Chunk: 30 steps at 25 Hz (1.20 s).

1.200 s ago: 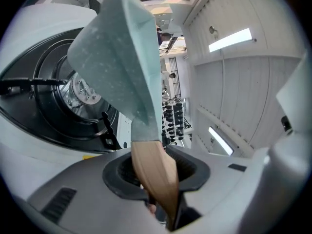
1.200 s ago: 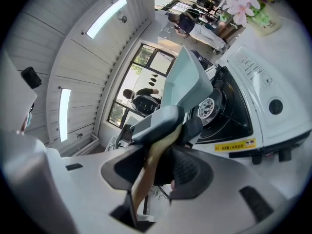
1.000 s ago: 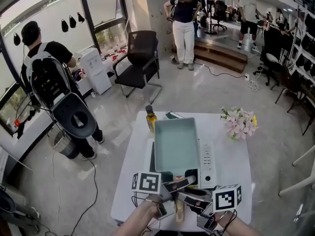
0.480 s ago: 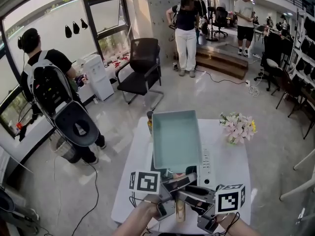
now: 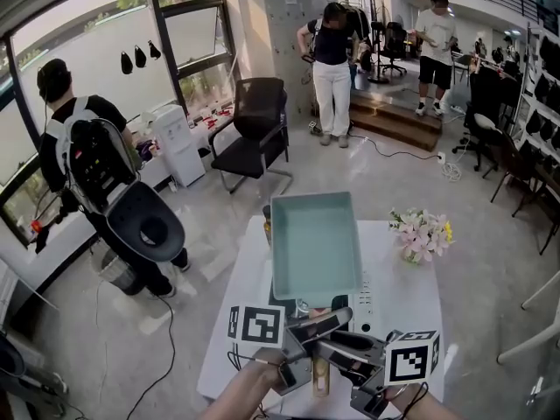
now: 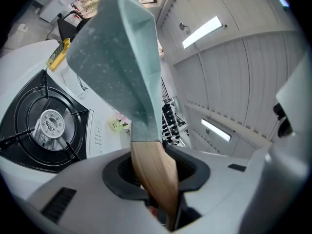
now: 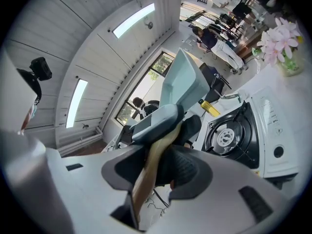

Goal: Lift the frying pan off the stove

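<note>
A white counter point(image 5: 411, 309) carries a stove point(image 5: 368, 289) whose black burner grate point(image 6: 46, 126) lies bare. The rectangular, pale teal frying pan point(image 5: 315, 248) is held in the air above that stove. It is clear of the grate and tips upward away from the person, so its speckled underside point(image 6: 114, 57) shows in the left gripper view. The left gripper point(image 5: 325, 322) and the right gripper point(image 5: 337, 350) meet at the near edge of the counter, the left one nearer the pan. Each has its jaws pinching the pan's wooden handle point(image 5: 320, 373), which runs between both pairs in the two gripper views point(image 6: 153, 172) point(image 7: 148, 174). A bunch of pink flowers point(image 5: 423, 232) stands at the counter's far right. A yellow bottle point(image 5: 267, 220) stands just beyond the stove's far left corner.
</note>
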Tool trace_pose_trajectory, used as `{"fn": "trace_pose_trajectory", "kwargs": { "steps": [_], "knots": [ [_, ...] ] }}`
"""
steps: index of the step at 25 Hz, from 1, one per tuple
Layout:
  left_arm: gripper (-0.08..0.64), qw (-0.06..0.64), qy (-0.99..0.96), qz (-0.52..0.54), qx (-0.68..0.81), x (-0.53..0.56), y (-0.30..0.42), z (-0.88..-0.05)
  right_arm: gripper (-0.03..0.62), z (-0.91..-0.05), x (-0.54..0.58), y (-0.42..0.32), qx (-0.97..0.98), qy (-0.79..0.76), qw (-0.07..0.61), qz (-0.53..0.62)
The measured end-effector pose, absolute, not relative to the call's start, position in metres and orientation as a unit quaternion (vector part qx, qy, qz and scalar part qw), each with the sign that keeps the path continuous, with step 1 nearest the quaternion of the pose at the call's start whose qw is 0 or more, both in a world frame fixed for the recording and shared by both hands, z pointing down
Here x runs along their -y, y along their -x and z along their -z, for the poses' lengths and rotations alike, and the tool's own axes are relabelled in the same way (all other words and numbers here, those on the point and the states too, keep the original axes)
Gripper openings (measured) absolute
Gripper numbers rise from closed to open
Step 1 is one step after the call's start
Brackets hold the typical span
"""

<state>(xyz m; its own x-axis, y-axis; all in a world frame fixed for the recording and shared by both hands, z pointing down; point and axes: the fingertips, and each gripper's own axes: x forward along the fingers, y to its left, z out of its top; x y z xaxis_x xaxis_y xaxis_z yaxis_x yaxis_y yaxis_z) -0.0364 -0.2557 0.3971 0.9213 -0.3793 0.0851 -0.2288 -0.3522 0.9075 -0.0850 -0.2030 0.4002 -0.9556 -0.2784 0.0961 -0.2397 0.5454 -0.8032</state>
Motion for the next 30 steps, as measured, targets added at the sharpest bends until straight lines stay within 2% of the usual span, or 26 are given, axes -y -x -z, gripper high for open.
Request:
{"fn": "trace_pose_trajectory", "kwargs": {
  "steps": [30],
  "knots": [
    [0.126,0.51,-0.838,0.071,0.18,0.245,0.036,-0.375,0.143,-0.381,0.193,0.085,-0.884,0.157,0.03,0.439]
  ]
}}
